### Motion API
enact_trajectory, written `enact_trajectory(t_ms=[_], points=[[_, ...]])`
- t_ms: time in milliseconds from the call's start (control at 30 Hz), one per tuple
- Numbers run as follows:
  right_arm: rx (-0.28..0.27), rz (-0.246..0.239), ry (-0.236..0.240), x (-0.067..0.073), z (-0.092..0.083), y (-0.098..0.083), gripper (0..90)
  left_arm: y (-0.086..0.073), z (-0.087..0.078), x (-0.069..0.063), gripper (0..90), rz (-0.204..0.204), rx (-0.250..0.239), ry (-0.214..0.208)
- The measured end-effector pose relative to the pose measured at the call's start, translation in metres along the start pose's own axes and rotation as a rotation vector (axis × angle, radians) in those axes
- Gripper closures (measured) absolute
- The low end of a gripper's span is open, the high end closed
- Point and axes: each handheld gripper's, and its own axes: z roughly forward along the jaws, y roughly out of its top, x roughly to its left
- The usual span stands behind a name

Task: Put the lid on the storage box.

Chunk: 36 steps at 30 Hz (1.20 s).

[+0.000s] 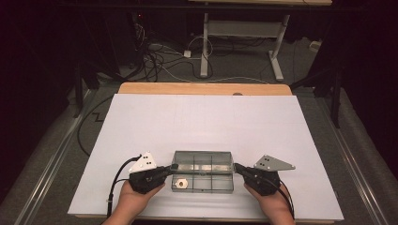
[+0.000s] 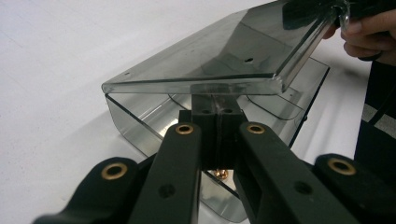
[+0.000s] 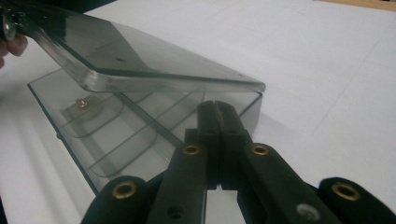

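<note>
High view: a clear smoke-tinted compartment box (image 1: 202, 178) sits near the front edge of the white counter (image 1: 206, 122), midway across it. Its hinged lid (image 1: 202, 161) is raised partway over the tray. A small brass-coloured nut (image 1: 179, 183) lies in the tray's front-left compartment. The left gripper (image 1: 172, 168) meets the box at its left end, the right gripper (image 1: 236, 167) at its right end, each in a hand coming from the counter's near edge. Beyond the counter, a desk frame (image 1: 239, 42) and loose cables (image 1: 159, 56) lie on the floor.

Left gripper view: the fingers (image 2: 205, 126) are pressed together, with no gap between them. Their tips sit just under the lid's (image 2: 219, 56) near edge, at the tray's end wall. Whether they touch the lid, cannot tell. The nut (image 2: 220, 174) shows low, right behind the closed fingers, inside the tray. Past the box's far end, a hand (image 2: 369, 35) is seen.

Right gripper view: the fingers (image 3: 231, 126) are likewise closed flat against each other, holding nothing, tips just below the tilted lid's (image 3: 140, 56) edge. The tray's dividers (image 3: 140, 126) are visible beneath the lid; the nut (image 3: 82, 103) lies in a far compartment.
</note>
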Motion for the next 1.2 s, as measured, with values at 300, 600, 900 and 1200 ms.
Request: enact_trajectory(t_ms=[300, 600, 900, 1200], points=[[0.028, 0.002, -0.041, -0.006, -0.007, -0.011, 90.0, -0.007, -0.004, -0.004, 87.4, 0.005, 0.015, -0.001], [0.068, 0.015, -0.076, -0.012, -0.016, -0.025, 90.0, -0.013, -0.006, -0.01, 87.4, 0.022, 0.035, 0.008], [0.115, 0.044, -0.094, -0.016, -0.019, -0.034, 59.1, -0.017, -0.008, -0.013, 87.4, 0.031, 0.053, 0.014], [0.127, 0.057, -0.165, -0.013, -0.012, -0.033, 1.2, -0.019, -0.01, -0.017, 87.4, 0.048, 0.066, 0.019]])
